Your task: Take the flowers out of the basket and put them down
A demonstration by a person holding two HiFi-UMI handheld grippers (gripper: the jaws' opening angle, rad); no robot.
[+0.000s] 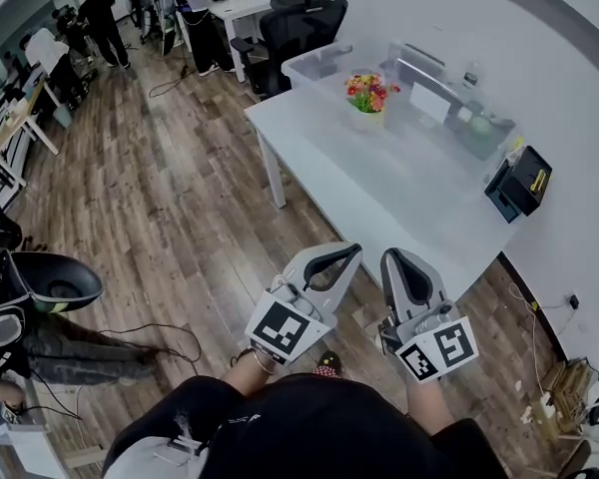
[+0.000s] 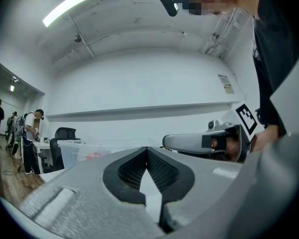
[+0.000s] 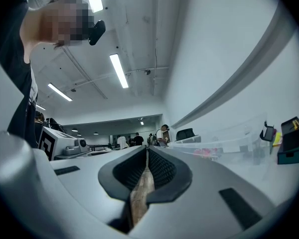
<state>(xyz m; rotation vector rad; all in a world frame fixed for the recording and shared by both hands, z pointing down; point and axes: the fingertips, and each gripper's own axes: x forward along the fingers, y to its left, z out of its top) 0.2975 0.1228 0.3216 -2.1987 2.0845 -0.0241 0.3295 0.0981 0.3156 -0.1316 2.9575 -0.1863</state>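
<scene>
While the person is holding both tools low in front of the body, the left gripper (image 1: 349,252) is showing its fingers pressed together with nothing pinched, and the right gripper (image 1: 392,256) is doing the same just beside it. Black-and-white square markers (image 1: 282,329) are facing up from the cubes on both, patterns rather than words. Beyond them, over wood flooring, a white table (image 1: 379,198) is stretching away. At its right edge a black-and-teal box (image 1: 514,188) is carrying something yellow, too small to identify. Farther along, the flowers (image 1: 370,90), red, yellow and pink, are standing upright in a small pale basket (image 1: 367,119), well apart from both grippers. A clear plastic bin (image 1: 314,63) is sitting around or beside the basket; which one cannot be told. A white label (image 1: 429,102) is showing on the clear plastic, its print unreadable. Black office chairs (image 1: 301,23) are standing behind the table.
</scene>
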